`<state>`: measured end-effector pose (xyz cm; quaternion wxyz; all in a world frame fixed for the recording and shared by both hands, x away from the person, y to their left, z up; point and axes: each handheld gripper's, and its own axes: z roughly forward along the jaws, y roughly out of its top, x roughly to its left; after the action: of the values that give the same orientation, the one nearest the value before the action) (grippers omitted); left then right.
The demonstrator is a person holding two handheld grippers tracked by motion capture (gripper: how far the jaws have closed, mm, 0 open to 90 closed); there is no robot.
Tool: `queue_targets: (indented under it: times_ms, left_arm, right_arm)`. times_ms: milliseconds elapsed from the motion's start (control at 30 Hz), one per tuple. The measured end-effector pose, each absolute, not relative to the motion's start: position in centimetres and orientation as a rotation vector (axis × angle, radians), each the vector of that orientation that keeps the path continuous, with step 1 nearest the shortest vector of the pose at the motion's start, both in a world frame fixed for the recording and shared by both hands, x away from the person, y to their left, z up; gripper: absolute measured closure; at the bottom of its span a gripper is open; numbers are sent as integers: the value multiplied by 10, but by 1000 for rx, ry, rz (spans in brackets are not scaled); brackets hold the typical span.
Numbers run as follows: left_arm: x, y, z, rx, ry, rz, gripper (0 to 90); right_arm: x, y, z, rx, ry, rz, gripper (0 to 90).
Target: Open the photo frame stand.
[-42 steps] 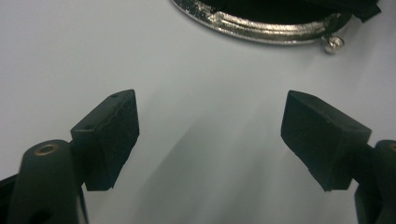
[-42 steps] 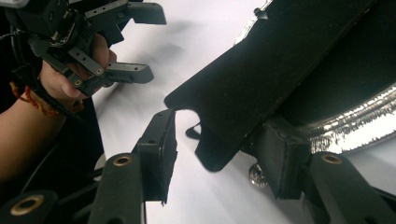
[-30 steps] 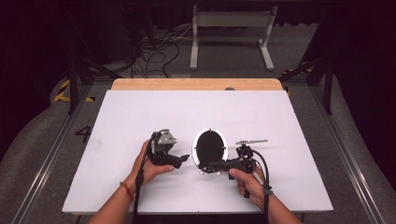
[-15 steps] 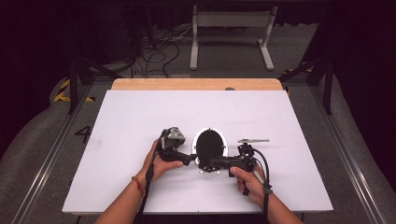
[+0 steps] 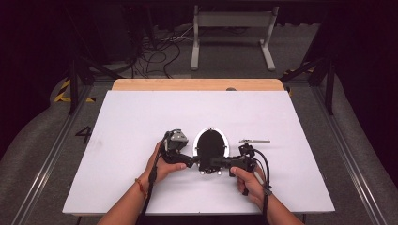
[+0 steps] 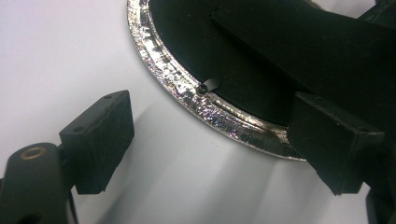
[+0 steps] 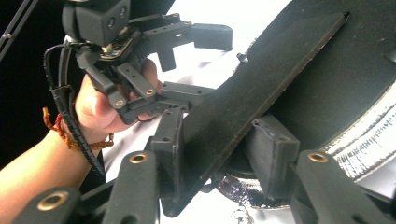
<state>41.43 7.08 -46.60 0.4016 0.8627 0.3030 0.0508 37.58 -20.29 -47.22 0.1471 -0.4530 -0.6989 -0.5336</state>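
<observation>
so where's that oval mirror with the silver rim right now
In the high view the oval mirror lies flat near the front middle of the white table, between the left gripper and right gripper, which meet at its near edge.

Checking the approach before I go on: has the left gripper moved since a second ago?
Yes. In the high view the left gripper has shifted rightward, closing on the oval mirror, which has kept its spot on the white table.

Gleaming: mirror frame (image 6: 205, 109), rough glittery metal. Looking matt: black felt-like flat stand (image 7: 261, 84); smooth white counter (image 5: 141, 117), wooden far edge.
</observation>
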Motion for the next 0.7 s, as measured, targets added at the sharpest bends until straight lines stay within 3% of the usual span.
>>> queue_targets:
  times_ms: [700]
  left_arm:
    - [431, 79, -467, 2071, 794, -46, 148]
  right_arm:
    - [367, -199, -464, -1080, -2217, -1657, 641]
